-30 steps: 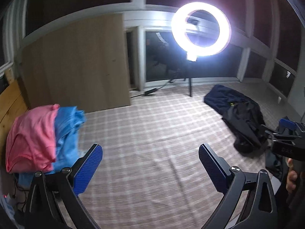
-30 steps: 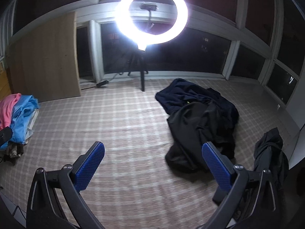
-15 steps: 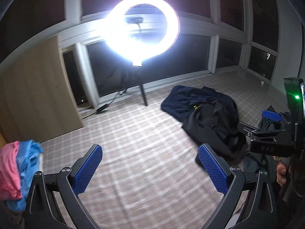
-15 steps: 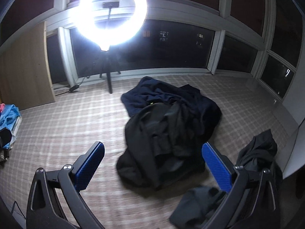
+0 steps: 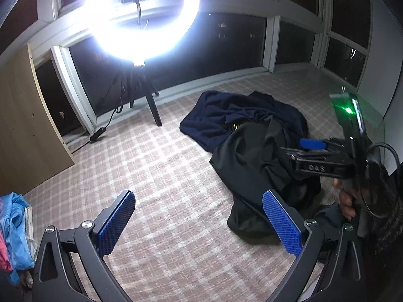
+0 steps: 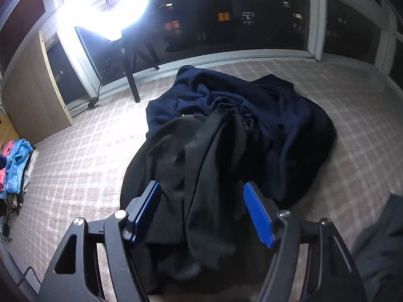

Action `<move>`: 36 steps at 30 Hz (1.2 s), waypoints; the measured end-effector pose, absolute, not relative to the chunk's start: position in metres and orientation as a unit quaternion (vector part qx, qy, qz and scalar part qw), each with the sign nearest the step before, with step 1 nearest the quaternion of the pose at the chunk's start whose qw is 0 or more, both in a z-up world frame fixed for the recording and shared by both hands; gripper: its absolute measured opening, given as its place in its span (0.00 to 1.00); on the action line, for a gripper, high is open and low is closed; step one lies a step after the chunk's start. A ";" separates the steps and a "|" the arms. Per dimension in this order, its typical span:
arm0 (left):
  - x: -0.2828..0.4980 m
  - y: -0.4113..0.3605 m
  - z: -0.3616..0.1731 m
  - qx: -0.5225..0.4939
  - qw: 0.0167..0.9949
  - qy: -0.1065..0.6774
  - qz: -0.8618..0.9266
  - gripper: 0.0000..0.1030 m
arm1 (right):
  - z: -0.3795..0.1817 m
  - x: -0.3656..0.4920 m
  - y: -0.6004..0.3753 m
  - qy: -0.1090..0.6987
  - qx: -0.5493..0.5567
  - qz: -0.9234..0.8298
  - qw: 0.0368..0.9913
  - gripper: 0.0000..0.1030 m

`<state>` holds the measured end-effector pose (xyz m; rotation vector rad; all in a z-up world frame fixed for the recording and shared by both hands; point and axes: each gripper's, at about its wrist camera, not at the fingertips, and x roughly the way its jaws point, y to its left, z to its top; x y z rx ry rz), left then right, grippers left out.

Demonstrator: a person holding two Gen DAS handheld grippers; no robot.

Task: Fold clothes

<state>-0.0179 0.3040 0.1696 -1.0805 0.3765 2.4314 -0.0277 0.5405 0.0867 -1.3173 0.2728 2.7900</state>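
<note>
In the right wrist view, the right claw [image 6: 201, 211] fills the lower middle of the frame with its blue pads spread apart, gripping nothing. A fold of the black garment [image 6: 196, 171] rises between the two pads, though whether either pad touches the cloth cannot be told. The black garment lies crumpled on the checked floor covering [image 6: 75, 176] at centre frame, overlapping the navy garment [image 6: 277, 115] that spreads behind it toward the upper right.

In the left wrist view, the left claw [image 5: 199, 222] sits at the lower centre, pads spread wide and empty, over bare floor covering [image 5: 163, 166]. The black garment [image 5: 252, 166] lies to the right of centre, its lower edge just behind the claw's right pad, and the navy garment [image 5: 221, 115] lies beyond it. The right claw [image 5: 312, 144] shows at the right edge, above the black cloth.

A lit ring light [image 5: 143, 17] on a tripod stands at upper left. Pink and blue clothes [image 6: 15, 166] are piled at the left edge.
</note>
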 end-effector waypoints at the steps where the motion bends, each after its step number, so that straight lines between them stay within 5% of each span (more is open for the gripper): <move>1: -0.019 0.302 0.169 -0.395 0.222 0.138 0.881 0.99 | 0.085 -0.033 0.537 0.076 -0.427 0.901 0.017 0.59; 4: -0.024 0.287 0.171 -0.399 0.205 0.137 0.883 0.99 | 0.071 -0.052 0.521 0.021 -0.459 0.888 0.011 0.11; 8: -0.027 0.247 0.179 -0.398 0.173 0.129 0.892 0.99 | 0.070 -0.051 0.526 0.046 -0.465 0.884 0.006 0.02; 12: -0.027 0.199 0.186 -0.396 0.137 0.118 0.900 0.99 | 0.107 -0.033 0.547 0.157 -0.417 0.895 -0.014 0.02; 17: -0.020 0.125 0.199 -0.387 0.088 0.091 0.913 0.99 | 0.178 -0.021 0.520 0.205 -0.344 0.915 -0.054 0.02; 24: 0.002 0.022 0.217 -0.362 0.021 0.053 0.930 0.99 | 0.220 -0.055 0.362 0.173 -0.324 0.915 -0.165 0.02; 32: 0.010 -0.048 0.201 -0.390 -0.025 0.031 0.920 0.99 | 0.165 -0.088 0.160 0.093 -0.456 0.836 -0.290 0.08; 33: 0.008 -0.048 0.197 -0.395 -0.021 0.035 0.918 0.99 | 0.164 -0.082 0.164 0.086 -0.450 0.839 -0.295 0.12; 36: -0.004 -0.036 0.185 -0.410 0.002 0.047 0.911 0.99 | 0.159 -0.067 0.214 0.063 -0.430 0.867 -0.246 0.46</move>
